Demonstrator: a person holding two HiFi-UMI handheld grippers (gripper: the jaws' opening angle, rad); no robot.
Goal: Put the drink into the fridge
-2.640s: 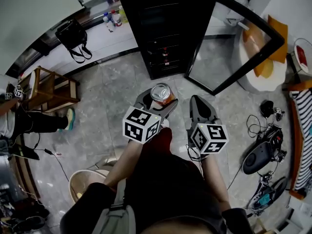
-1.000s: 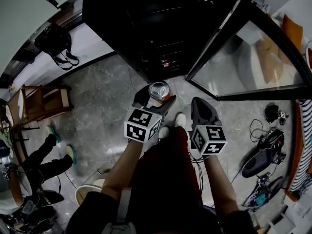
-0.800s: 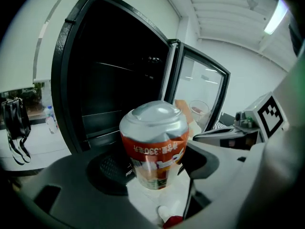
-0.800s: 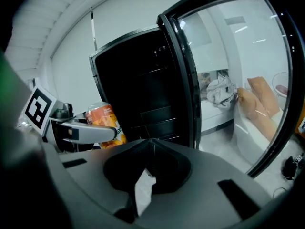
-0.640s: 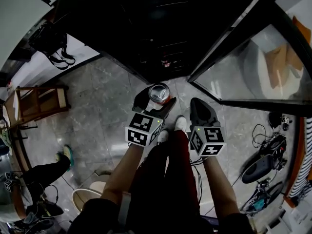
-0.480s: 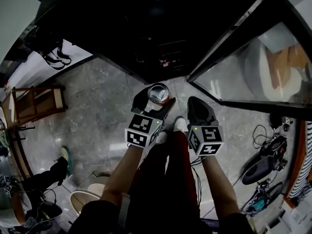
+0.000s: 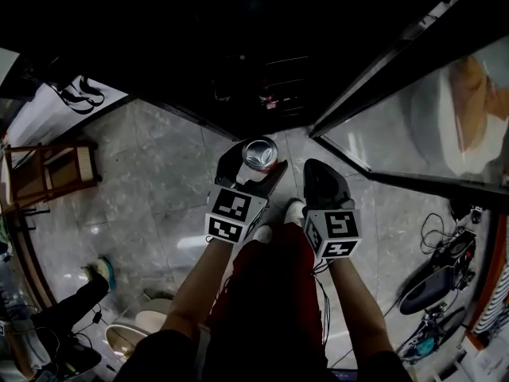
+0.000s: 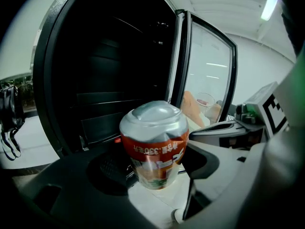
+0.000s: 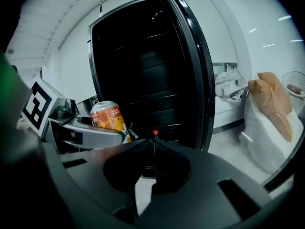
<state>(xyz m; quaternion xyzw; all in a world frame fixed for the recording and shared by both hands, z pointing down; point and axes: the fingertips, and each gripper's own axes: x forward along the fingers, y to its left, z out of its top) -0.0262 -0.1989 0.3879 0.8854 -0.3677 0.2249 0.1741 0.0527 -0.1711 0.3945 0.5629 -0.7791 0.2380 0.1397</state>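
Head view: a grey marble-tiled floor lies before a tall black fridge, its glass door swung open (on the right). The left claw clamps an orange-and-silver drink can, upright, just before the dark fridge opening. The right claw, jaws together and empty, hangs just beside it.

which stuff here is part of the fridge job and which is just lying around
Job: drink can, shut in the left gripper; open fridge; its glass door; right gripper, shut and empty.
Lying about: black bag; wooden rack; cables.
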